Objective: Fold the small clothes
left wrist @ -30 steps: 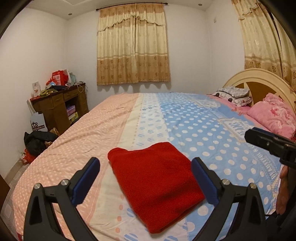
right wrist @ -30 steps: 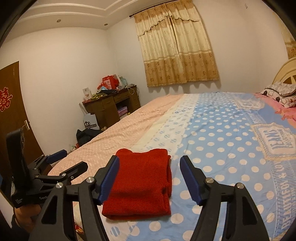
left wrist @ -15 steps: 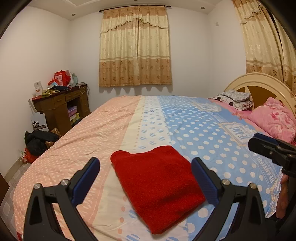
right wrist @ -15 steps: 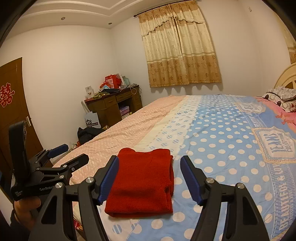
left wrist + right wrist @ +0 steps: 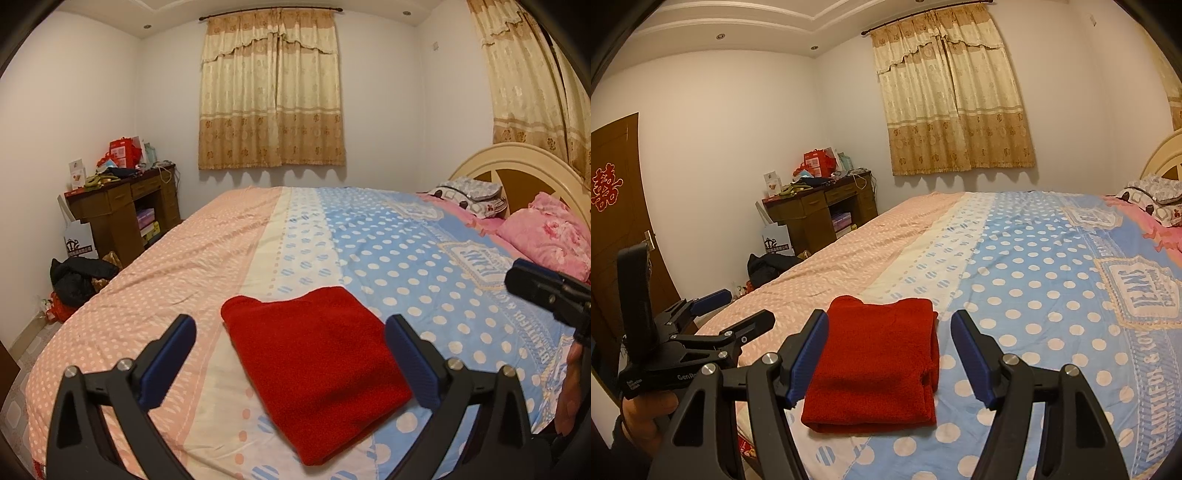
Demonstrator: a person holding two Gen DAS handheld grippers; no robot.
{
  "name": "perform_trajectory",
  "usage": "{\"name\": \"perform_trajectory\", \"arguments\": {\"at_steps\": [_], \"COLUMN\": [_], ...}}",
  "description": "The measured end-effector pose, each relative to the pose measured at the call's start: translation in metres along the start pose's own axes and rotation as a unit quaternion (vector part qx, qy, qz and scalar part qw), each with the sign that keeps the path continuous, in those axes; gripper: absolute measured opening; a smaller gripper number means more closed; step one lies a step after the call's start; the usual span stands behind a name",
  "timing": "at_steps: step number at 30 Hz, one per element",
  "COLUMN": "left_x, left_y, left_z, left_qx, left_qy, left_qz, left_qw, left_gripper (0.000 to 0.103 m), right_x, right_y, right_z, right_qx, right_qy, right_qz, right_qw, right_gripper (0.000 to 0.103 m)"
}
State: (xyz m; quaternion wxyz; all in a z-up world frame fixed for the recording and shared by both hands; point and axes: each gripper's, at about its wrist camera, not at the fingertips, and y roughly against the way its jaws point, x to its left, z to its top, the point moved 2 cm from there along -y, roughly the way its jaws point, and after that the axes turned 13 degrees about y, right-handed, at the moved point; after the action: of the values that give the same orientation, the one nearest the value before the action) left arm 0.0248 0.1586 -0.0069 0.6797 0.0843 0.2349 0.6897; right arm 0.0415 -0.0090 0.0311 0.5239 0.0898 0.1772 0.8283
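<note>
Left wrist view: a folded red garment (image 5: 317, 365) lies near the bed's (image 5: 229, 251) front edge, where the pink and blue stripes meet. The left gripper (image 5: 290, 354) hovers wide, empty; the right gripper (image 5: 888, 354) likewise (nothing between either's pads). A cluttered desk (image 5: 122, 206) stands by the far wall, pillows (image 5: 546, 236) at the headboard.

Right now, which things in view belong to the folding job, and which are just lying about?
Job:
- folded red fleece garment
- polka-dot quilt it lies on
- left gripper and right gripper, both open, clear of the garment

Lying about:
- pink floral pillow
- grey patterned pillow
- dark wooden desk with red boxes
- black clothes pile on the floor
- beige curtains
</note>
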Motion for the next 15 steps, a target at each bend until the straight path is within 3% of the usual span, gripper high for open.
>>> {"name": "perform_trajectory", "arguments": {"at_steps": [15], "left_x": [0.013], "left_y": [0.011], "left_z": [0.009], "left_qx": [-0.019], "left_qy": [0.018], "left_qz": [0.026], "left_qw": [0.9993], "left_gripper": [0.103], "right_x": [0.002], "right_y": [0.011], "right_z": [0.004], "right_qx": [-0.024], "right_qy": [0.002], "right_qz": [-0.008], "right_qw": [1.000], "right_gripper": [0.069]}}
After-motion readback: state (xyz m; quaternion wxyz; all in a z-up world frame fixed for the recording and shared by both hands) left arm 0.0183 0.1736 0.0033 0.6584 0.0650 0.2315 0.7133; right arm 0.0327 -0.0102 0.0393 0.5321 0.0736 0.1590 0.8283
